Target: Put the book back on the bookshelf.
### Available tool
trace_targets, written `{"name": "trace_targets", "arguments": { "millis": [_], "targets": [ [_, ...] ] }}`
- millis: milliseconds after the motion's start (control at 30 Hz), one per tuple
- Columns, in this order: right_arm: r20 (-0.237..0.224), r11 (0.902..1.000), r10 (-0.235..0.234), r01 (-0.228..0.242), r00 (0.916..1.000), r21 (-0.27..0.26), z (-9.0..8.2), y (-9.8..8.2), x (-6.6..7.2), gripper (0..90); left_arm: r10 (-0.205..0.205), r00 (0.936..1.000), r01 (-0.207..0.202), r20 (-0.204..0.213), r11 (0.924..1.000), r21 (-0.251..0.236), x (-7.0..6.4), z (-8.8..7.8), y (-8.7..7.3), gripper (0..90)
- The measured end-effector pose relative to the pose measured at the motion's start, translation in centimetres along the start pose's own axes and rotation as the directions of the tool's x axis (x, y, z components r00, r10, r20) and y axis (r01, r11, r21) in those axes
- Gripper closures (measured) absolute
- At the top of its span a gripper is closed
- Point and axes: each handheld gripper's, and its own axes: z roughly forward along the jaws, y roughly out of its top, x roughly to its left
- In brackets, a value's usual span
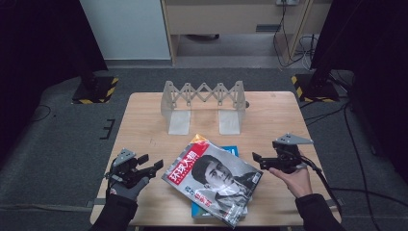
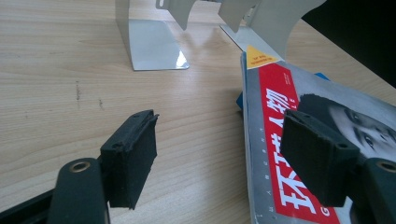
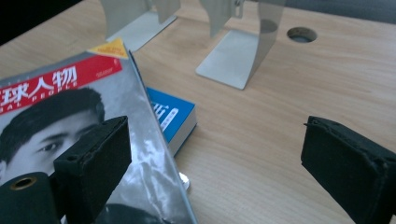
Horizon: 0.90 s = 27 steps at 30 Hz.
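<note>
Both claws, the left claw [image 1: 155,168] and the right claw [image 1: 258,159], are held apart and empty beside the magazine [image 1: 211,180], whose edges would be gripped next for lifting toward the far rack [image 1: 204,103].

setting: indoor lab or recording studio space. evidence: small wooden tabletop [image 1: 144,115] standing alone on grey carpet [image 1: 57,144]; two dark stands on bases taped in yellow and black hazard stripes [image 1: 96,91], one at each far corner; loose cables [image 1: 288,43] trailing across the floor; pale office cabinet [image 1: 231,19] against the back wall; cable hole [image 3: 301,34] cut through the tabletop.
</note>
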Motion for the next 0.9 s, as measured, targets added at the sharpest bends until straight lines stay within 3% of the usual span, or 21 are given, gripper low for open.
{"name": "trace_targets", "arguments": {
  "millis": [433,600,900],
  "targets": [
    [-0.039,0.9985,-0.018,0.020,0.9991,0.051,1.2,-2.3,1.6,9.4,0.008,0.9997,-0.009,0.023,0.9967,0.080,-1.3,1.2,-1.0,26.3],
    [-0.056,0.9948,-0.036,0.041,0.9978,0.093,1.9,-3.2,2.5,9.5,0.006,0.9994,-0.010,0.034,0.9942,0.107,-1.6,1.6,-1.3,25.9],
    [-0.083,0.9900,-0.041,0.052,0.9957,0.131,2.7,-4.2,3.1,10.3,0.024,0.9985,-0.032,0.049,0.9843,0.173,-2.9,2.5,-2.0,25.5]
  ]
}}
